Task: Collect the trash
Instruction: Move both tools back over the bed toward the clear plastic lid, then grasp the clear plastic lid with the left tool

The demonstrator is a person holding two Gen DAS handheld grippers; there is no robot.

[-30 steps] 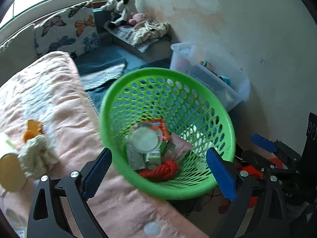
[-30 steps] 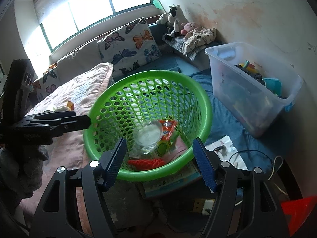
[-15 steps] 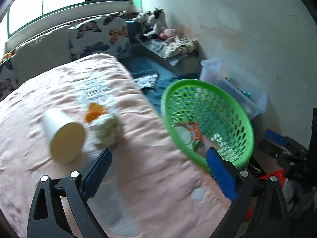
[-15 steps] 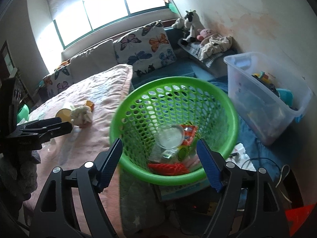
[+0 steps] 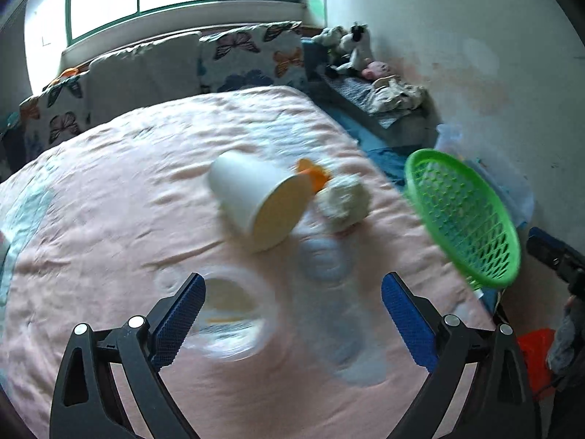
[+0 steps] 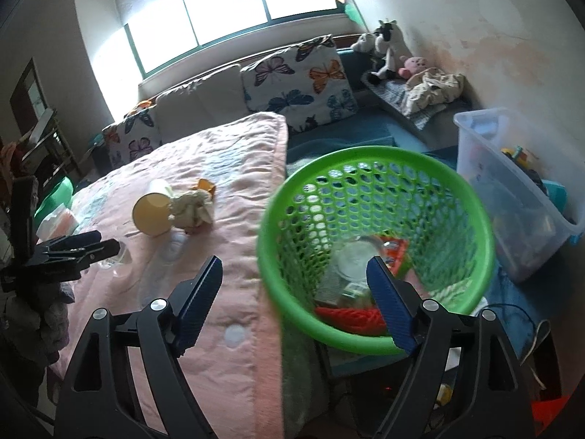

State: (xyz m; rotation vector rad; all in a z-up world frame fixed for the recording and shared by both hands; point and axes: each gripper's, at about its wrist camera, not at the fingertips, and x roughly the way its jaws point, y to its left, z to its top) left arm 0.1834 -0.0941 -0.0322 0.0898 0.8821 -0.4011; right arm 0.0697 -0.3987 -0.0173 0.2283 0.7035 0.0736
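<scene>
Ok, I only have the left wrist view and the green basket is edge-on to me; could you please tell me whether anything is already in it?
Observer: Yes. The right wrist view looks down into the green basket: red netting, a clear round lid and an orange wrapper lie at the bottom.
Operator: Thank you. Are the right tongs holding anything?
Observer: No. The right tongs are open and empty, pointing toward the basket's near rim.
Operator: And what is on the far side of the basket?
Observer: A clear storage bin with toys inside stands beside it.
</scene>
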